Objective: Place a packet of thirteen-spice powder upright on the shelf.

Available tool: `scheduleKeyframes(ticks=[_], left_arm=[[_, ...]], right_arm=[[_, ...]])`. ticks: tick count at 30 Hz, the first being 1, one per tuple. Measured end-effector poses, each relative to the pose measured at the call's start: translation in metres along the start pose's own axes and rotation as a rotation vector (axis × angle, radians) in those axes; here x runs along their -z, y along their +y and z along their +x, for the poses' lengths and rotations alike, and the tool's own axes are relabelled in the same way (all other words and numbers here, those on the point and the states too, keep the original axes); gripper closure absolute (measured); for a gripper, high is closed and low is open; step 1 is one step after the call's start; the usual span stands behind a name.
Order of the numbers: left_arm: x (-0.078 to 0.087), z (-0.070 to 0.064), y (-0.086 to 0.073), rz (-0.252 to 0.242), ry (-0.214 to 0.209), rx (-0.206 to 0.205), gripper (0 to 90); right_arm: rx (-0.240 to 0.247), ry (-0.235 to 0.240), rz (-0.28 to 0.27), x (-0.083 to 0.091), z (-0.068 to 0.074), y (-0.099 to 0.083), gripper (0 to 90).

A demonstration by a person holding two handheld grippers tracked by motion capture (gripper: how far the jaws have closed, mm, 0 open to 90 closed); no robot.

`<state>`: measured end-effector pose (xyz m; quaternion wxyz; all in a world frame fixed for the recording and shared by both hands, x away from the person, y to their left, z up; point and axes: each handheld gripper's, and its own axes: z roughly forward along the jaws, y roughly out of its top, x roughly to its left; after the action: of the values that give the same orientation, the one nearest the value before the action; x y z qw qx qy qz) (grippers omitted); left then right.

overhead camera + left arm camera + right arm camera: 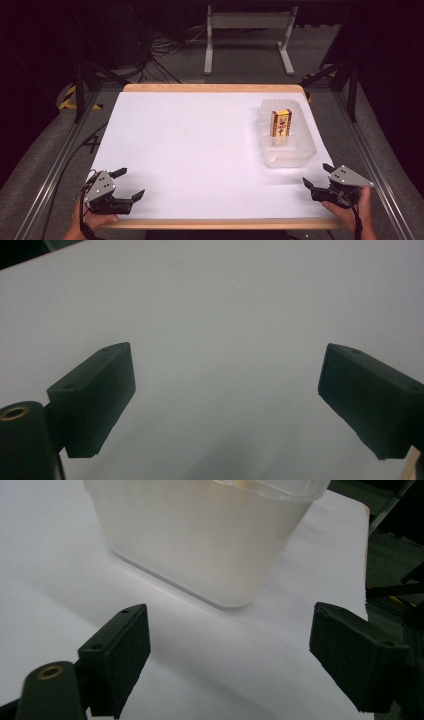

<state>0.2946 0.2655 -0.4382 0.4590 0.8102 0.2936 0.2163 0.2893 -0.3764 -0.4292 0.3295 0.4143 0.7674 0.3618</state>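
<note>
At far right of table we've the tub (286, 150), box (281, 123) upright inside, just fwd of R gripper (316, 176); L gripper (128, 182) well apart. Both wide open, empty.

The high view looks forward and down from above your side of the table (165, 150), far enough back to take in the whole white surface and the floor beyond.

The left gripper view rides low on your left gripper (124, 184), close to the tabletop, facing out across bare white surface between its two jaws.

The right gripper view rides on your right gripper (317, 175), also low and close, facing the near wall of the plastic tub (200, 545). The high view shares that tub (290, 150) and the surrounding white surface.
</note>
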Motion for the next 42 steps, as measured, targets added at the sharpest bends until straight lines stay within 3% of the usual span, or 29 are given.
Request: scheduleKeyframes(ticks=[4, 13, 23, 42], left_arm=[[0.000, 0.001, 0.000, -0.012, -0.001, 0.006, 9.0], [0.003, 0.005, 0.000, -0.032, 0.002, 0.028, 8.8], [0.004, 0.006, 0.000, -0.044, -0.007, 0.024, 8.7], [0.002, 0.008, -0.002, -0.038, -0.006, 0.031, 8.6]], right_arm=[[-0.049, -0.025, -0.024, 0.006, -0.003, -0.006, 15.5], [-0.081, -0.078, -0.034, 0.010, -0.003, -0.013, 12.0], [-0.131, -0.154, -0.074, 0.014, -0.006, -0.014, 6.9], [-0.059, -0.124, -0.028, 0.004, 0.005, -0.009, 6.9]])
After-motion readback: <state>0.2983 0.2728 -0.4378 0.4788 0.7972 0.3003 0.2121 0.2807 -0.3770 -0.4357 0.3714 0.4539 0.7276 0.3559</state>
